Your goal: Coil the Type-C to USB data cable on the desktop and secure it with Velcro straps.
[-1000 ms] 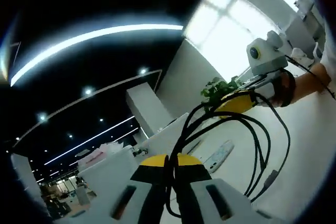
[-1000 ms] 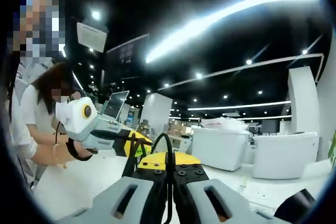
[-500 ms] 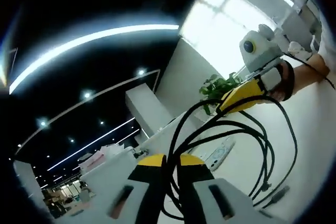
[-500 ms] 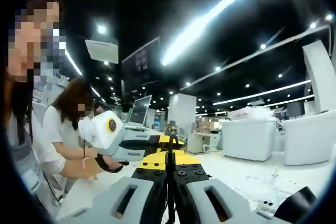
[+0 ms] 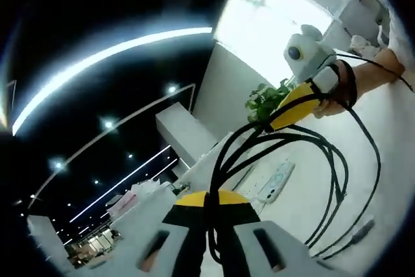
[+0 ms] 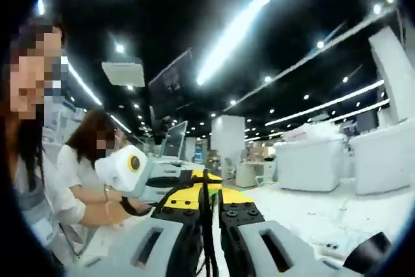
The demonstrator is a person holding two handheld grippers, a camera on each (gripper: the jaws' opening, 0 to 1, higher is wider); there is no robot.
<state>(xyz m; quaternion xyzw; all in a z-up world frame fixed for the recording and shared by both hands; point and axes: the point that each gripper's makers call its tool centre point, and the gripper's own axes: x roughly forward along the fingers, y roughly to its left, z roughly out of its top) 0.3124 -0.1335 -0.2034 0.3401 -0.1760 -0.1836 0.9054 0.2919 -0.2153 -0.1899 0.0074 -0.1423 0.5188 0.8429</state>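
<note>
L gripper (image 5: 207, 228) clamps the black cable (image 5: 324, 160) close in; its loops run lengthwise off toward R gripper (image 5: 295, 105), farther out above the white desk (image 5: 389, 154). R gripper also pinches cable (image 6: 205, 225). Loose plug end (image 5: 362, 230) dangles low, nearer L.

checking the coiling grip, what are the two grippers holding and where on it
Both are shut on the black cable: the left gripper pinches one side of the loops, the right gripper the opposite side.
</note>
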